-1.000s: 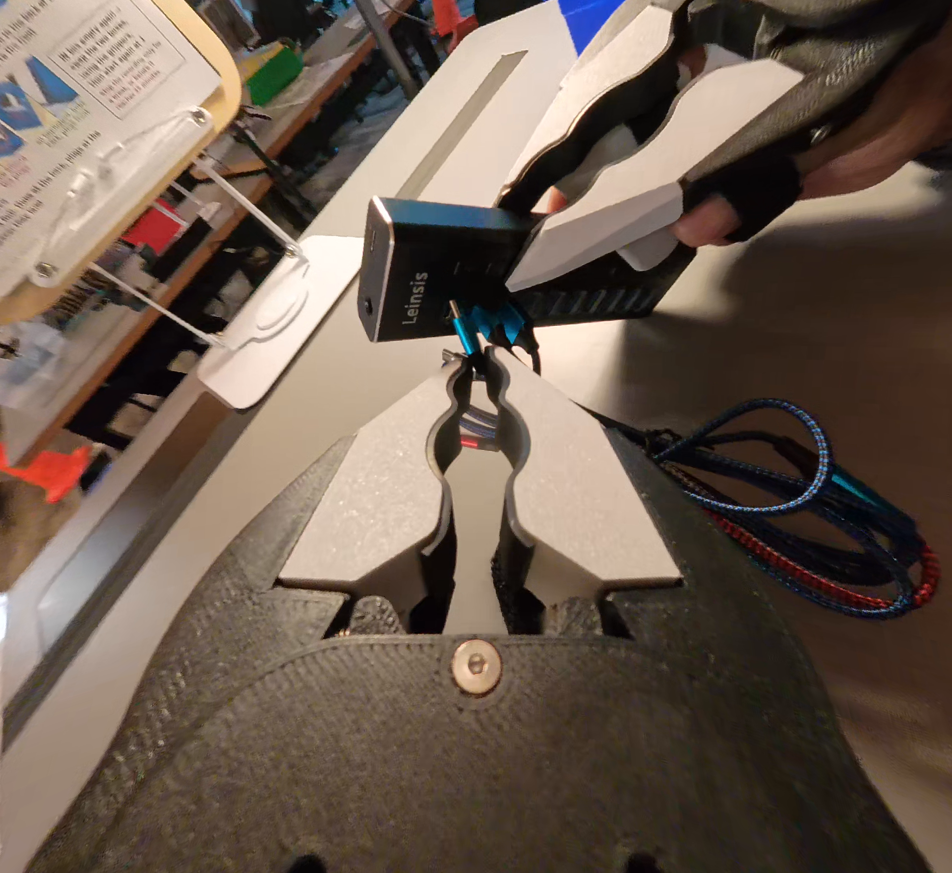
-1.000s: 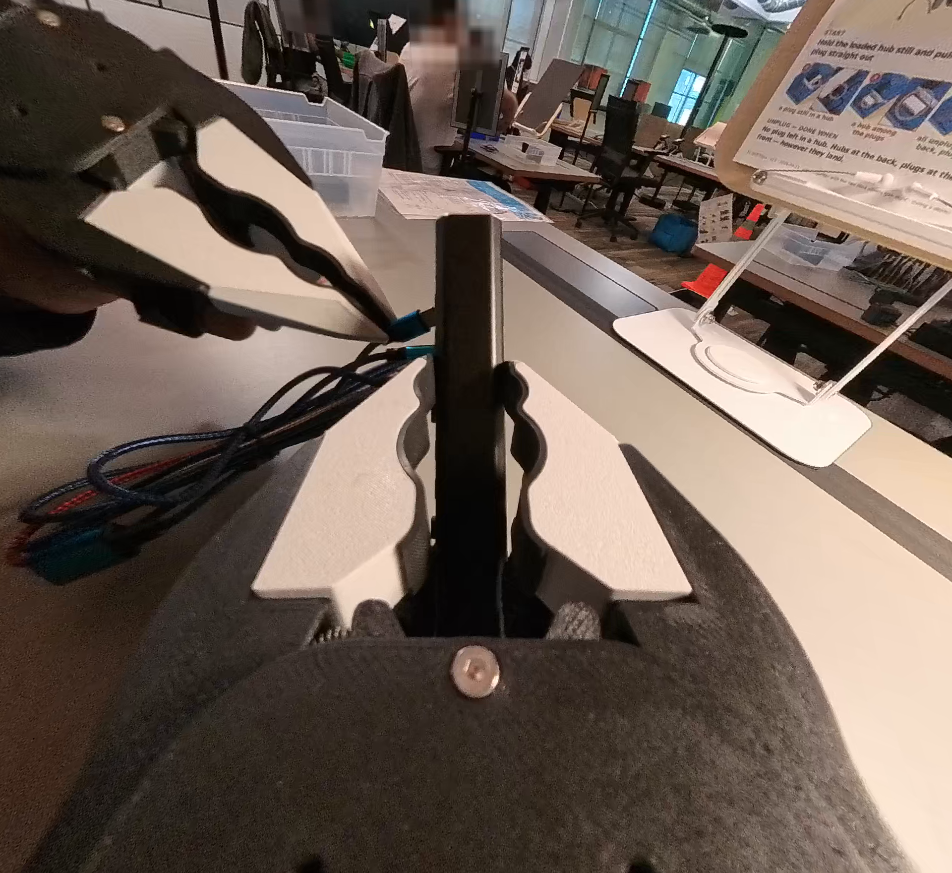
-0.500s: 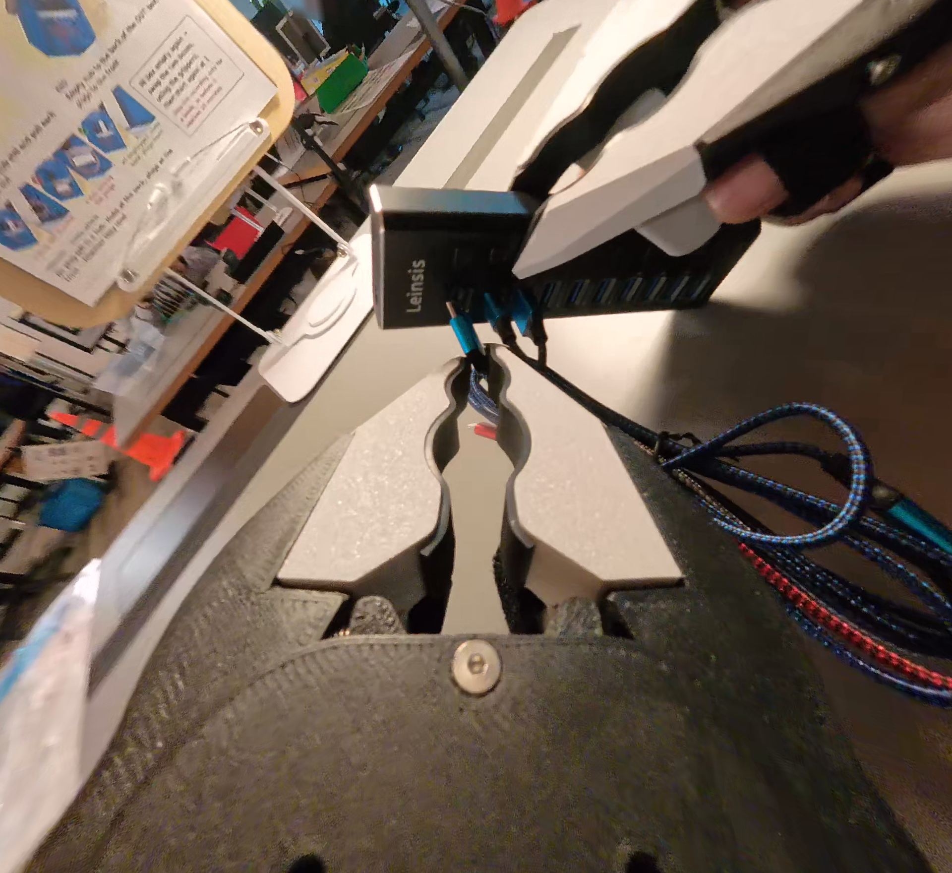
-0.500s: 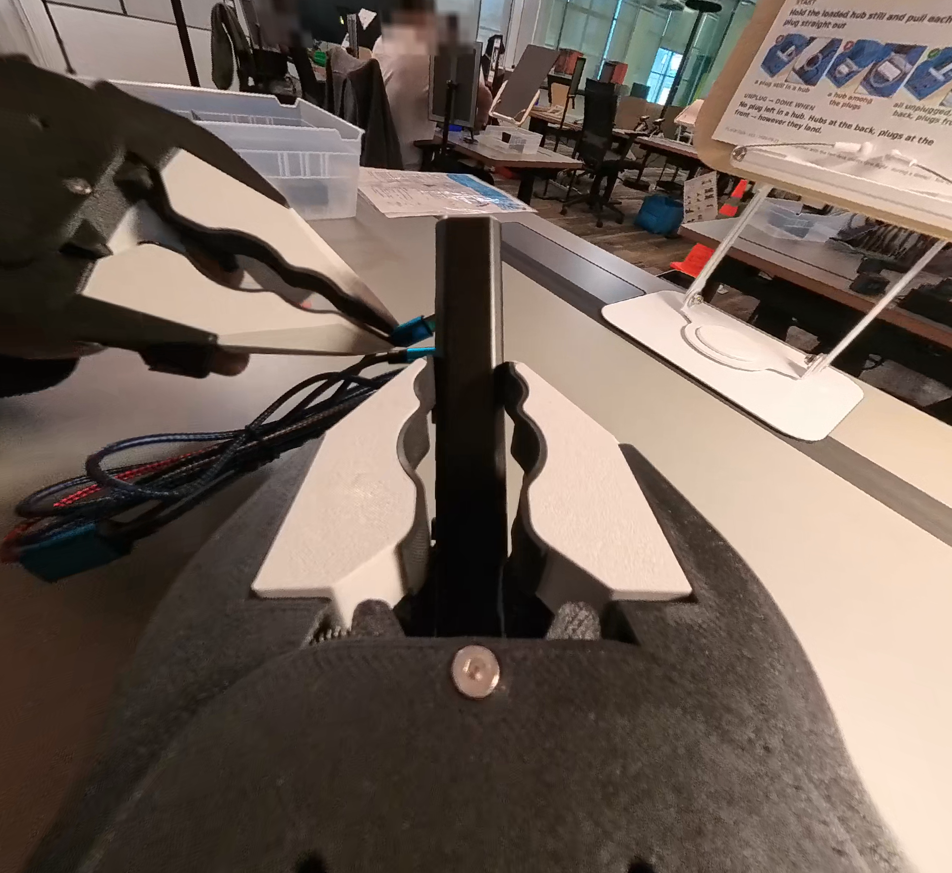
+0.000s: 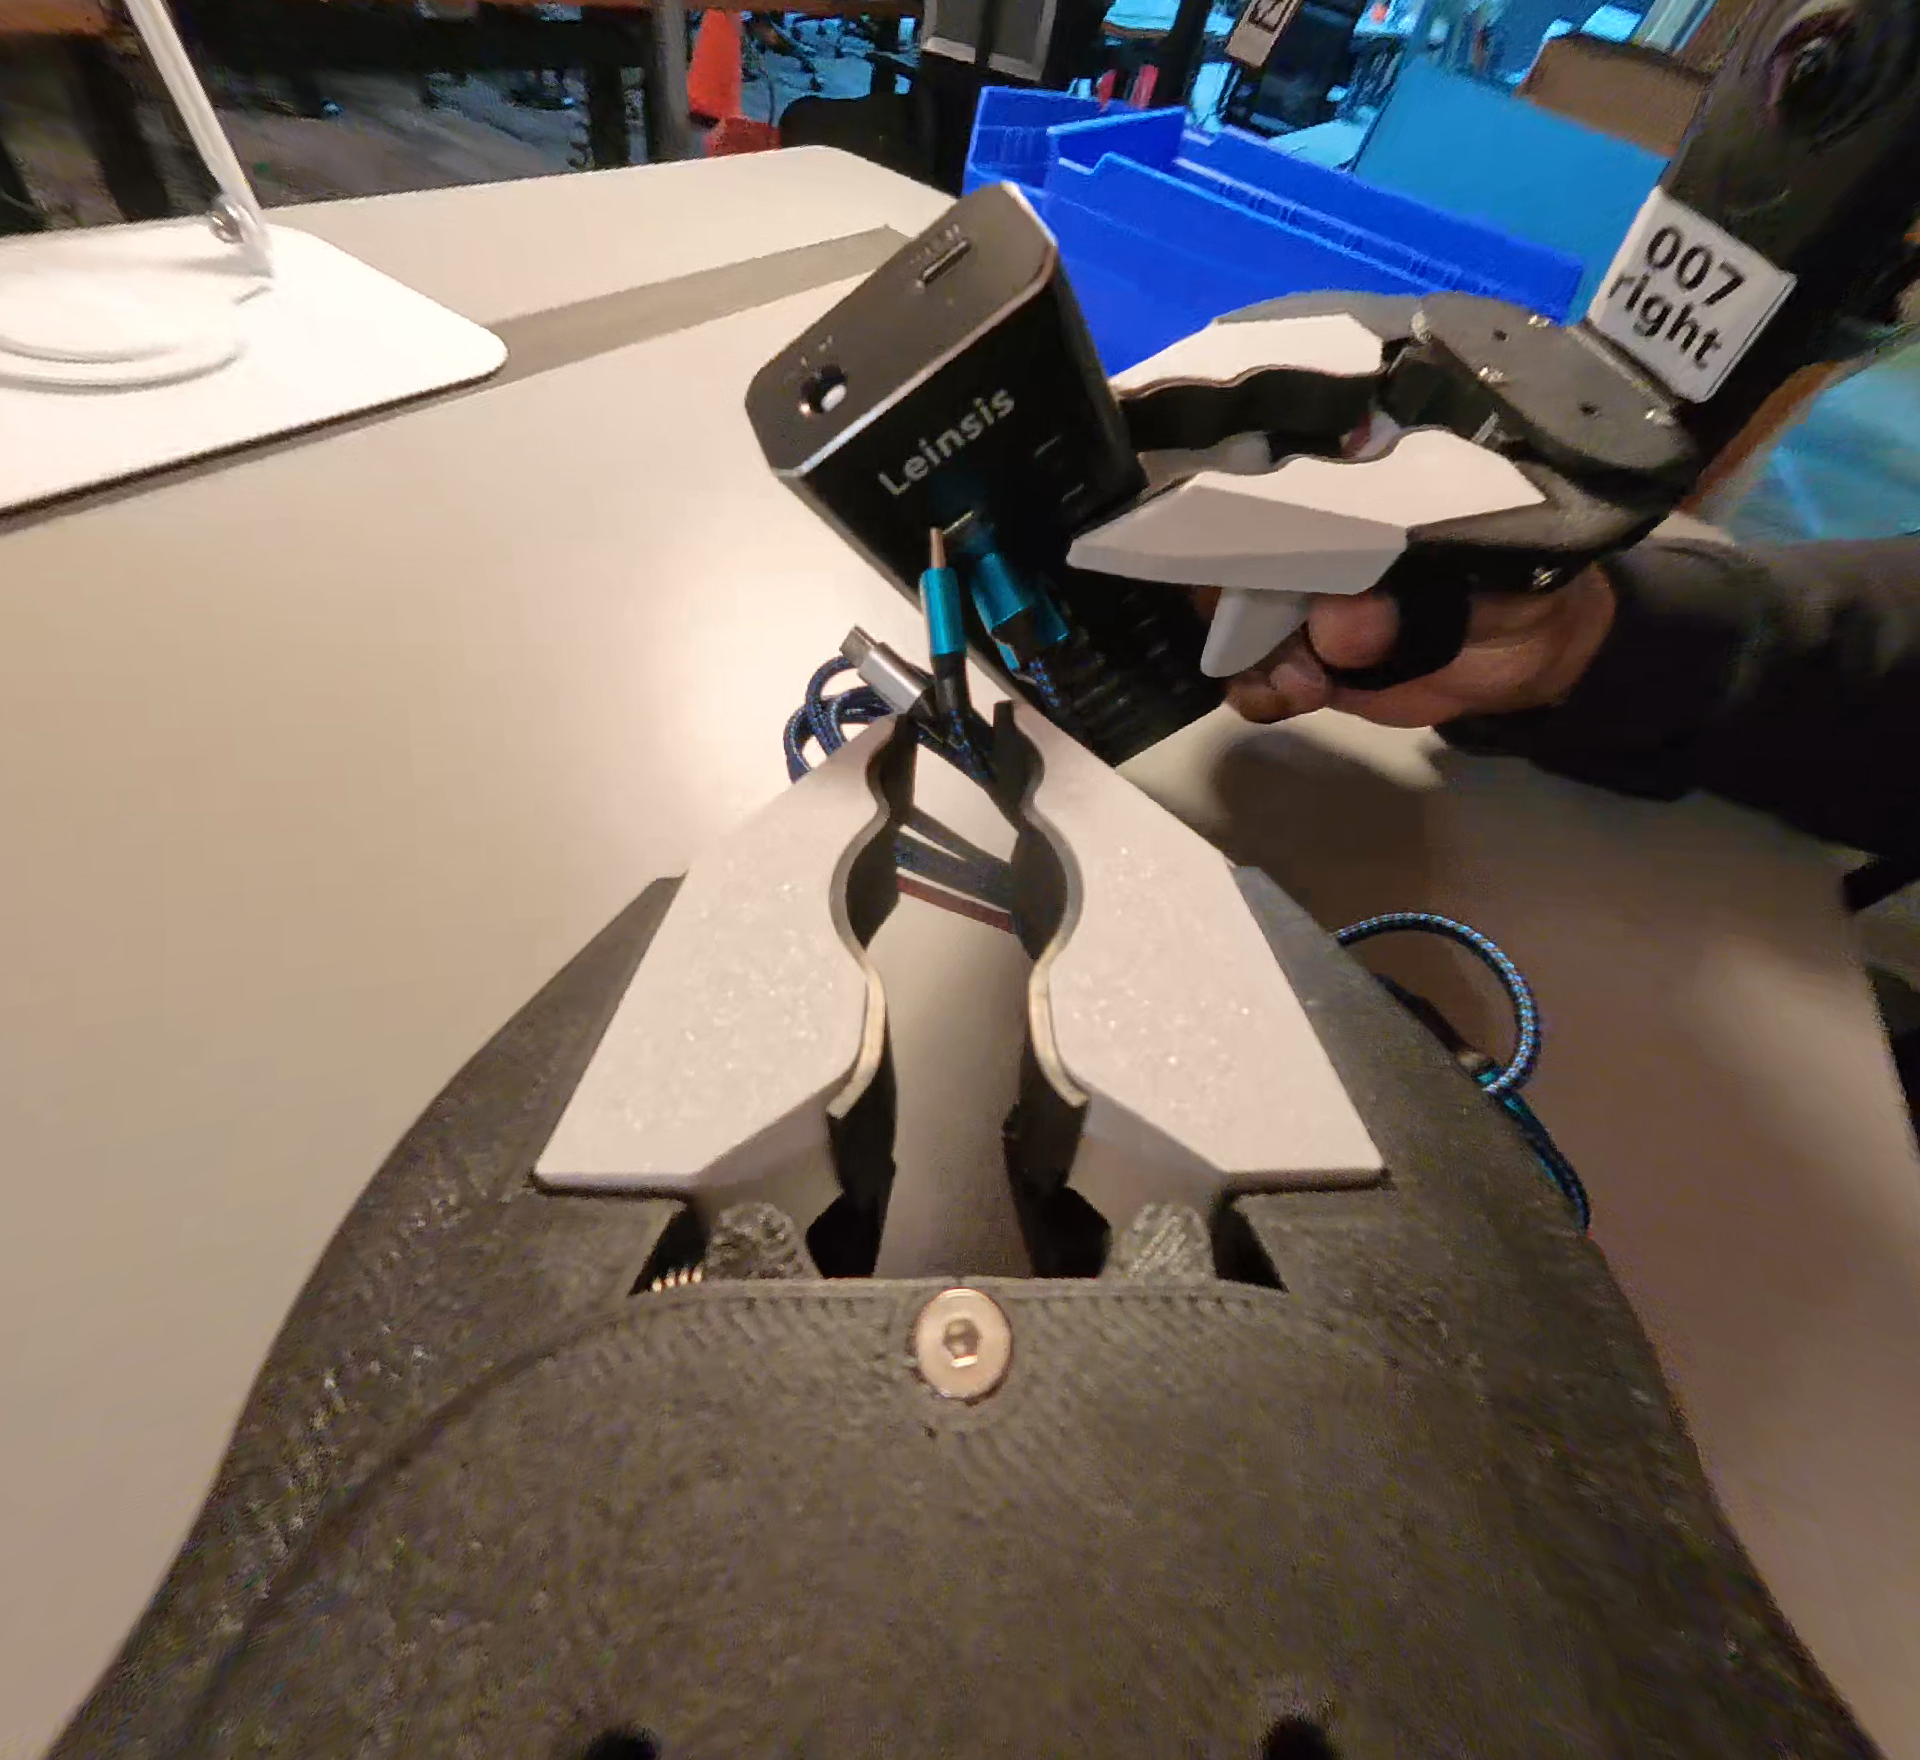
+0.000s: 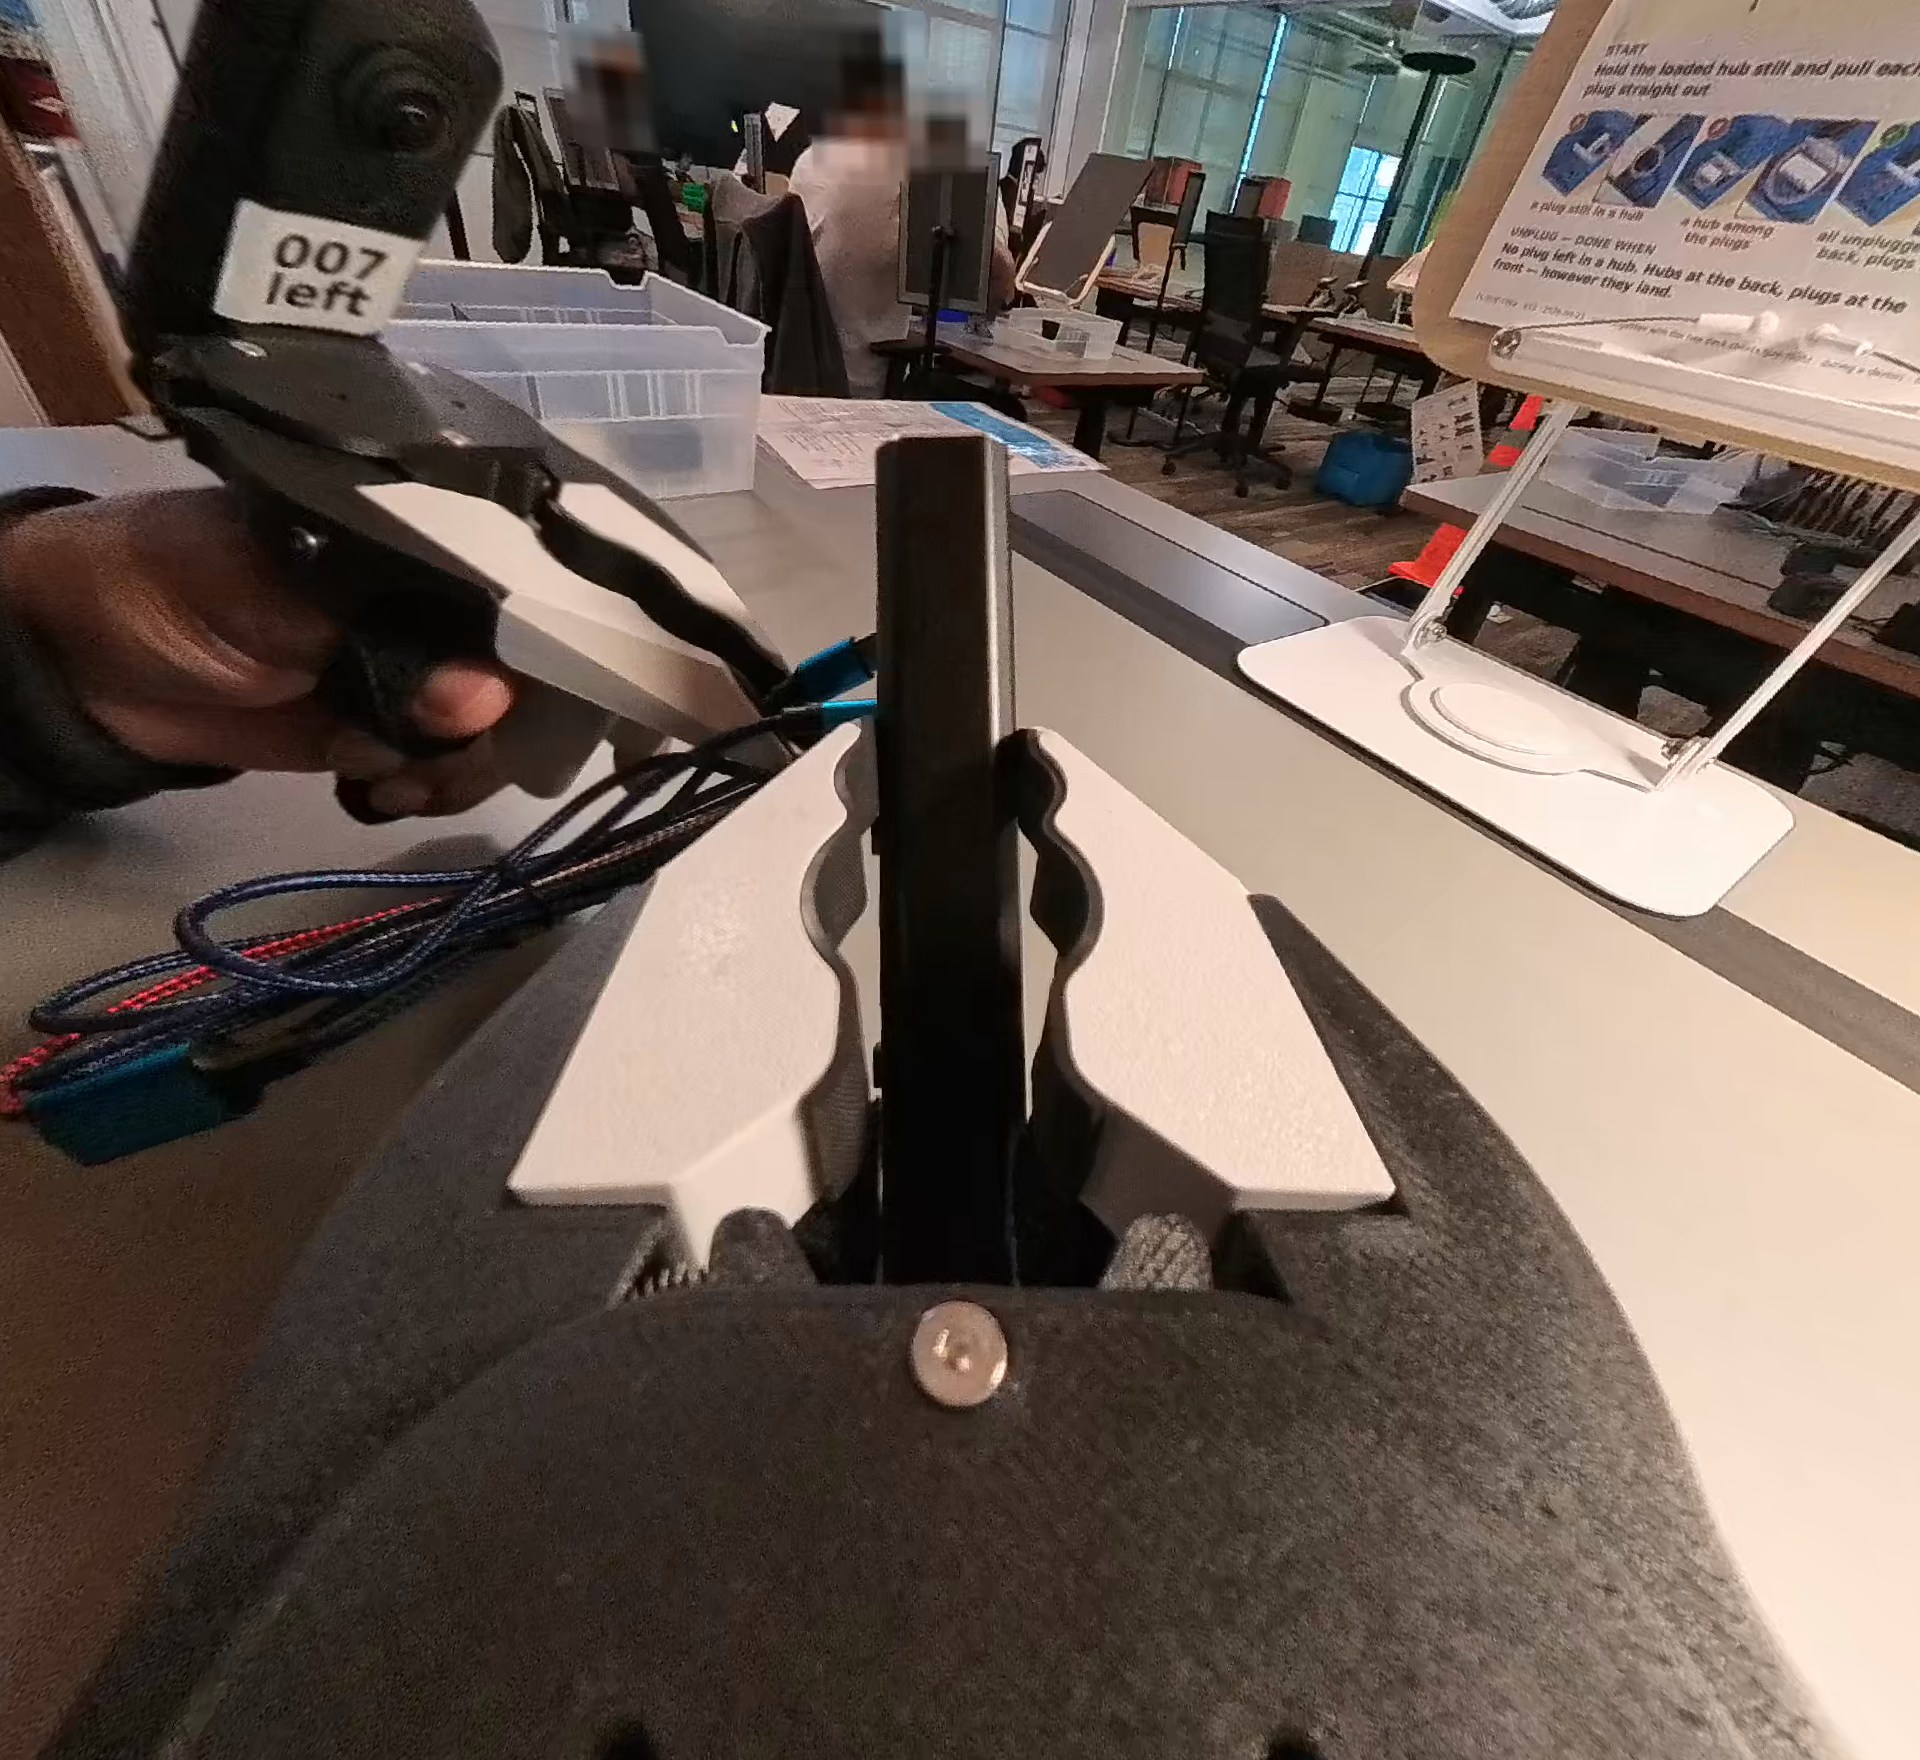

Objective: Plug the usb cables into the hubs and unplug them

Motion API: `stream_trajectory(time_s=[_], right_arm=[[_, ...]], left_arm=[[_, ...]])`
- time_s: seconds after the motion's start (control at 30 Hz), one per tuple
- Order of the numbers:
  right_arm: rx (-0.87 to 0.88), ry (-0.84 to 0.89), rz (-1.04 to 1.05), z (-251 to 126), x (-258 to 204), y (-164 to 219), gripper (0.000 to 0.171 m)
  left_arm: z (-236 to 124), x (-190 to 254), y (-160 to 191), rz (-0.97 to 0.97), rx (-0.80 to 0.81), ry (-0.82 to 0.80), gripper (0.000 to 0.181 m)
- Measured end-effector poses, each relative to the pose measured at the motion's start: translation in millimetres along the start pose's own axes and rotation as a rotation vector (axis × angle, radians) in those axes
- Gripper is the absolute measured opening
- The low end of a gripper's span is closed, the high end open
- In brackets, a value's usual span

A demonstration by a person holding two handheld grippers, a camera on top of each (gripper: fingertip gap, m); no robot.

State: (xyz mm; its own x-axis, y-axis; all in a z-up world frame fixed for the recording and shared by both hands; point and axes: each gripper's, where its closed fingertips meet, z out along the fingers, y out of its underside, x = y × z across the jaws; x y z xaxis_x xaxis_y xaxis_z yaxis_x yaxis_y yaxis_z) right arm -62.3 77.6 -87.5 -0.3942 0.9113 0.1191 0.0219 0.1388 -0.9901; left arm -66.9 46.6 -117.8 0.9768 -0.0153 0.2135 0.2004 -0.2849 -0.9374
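Note:
My right gripper (image 6: 940, 760) is shut on a black USB hub (image 6: 940, 630) and holds it above the table; the hub (image 5: 966, 380) and the right gripper (image 5: 1101, 474) also show in the left wrist view. Blue-sleeved USB plugs (image 5: 1003, 598) hang from the hub's port side. My left gripper (image 5: 951, 734) is shut on the braided cable just behind one blue plug (image 5: 943, 614); that plug's metal tip shows below the hub. The left gripper (image 6: 769, 676) meets the hub from the left. A silver plug (image 5: 883, 666) lies loose on the table.
A bundle of blue and red braided cables (image 6: 312, 962) lies on the grey table (image 5: 416, 671) left of the hub. A white stand base (image 6: 1507, 754) with an instruction board (image 6: 1714, 100) is at the right. Blue bins (image 5: 1247, 224) and a clear bin (image 6: 582, 370) stand beyond. The grippers' ends are close to 5 centimetres from one another.
The left gripper has swung round and drawn back from the hub with its cable. The held blue plug has slid outward, so its metal tip now shows. The right gripper keeps the hub.

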Motion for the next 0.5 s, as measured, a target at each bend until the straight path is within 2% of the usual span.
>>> stream_trajectory(time_s=[0.07, 0.17, 0.27, 0.37, 0.5], right_arm=[[-0.003, -0.003, 0.006, 0, 0, 1, 0.025], [-0.013, 0.009, 0.000, 1, 1, 1, 0.025], [-0.031, 0.038, -0.042, 1, 3, 2, 0.025], [-0.058, 0.073, -0.109, 3, 1, 3, 0.025], [-0.072, 0.102, -0.133, 5, -1, 2, 0.025]], left_arm=[[0, 0, -2, -0.015, 0.024, 0.010, 0.012], [0, -1, -7, 0.061, 0.044, -0.041, 0.007], [-1, -8, -9, 0.270, 0.004, -0.196, 0.007], [-2, -18, -5, 0.523, -0.112, -0.400, 0.007], [-7, -24, -10, 0.714, -0.187, -0.589, 0.007]])
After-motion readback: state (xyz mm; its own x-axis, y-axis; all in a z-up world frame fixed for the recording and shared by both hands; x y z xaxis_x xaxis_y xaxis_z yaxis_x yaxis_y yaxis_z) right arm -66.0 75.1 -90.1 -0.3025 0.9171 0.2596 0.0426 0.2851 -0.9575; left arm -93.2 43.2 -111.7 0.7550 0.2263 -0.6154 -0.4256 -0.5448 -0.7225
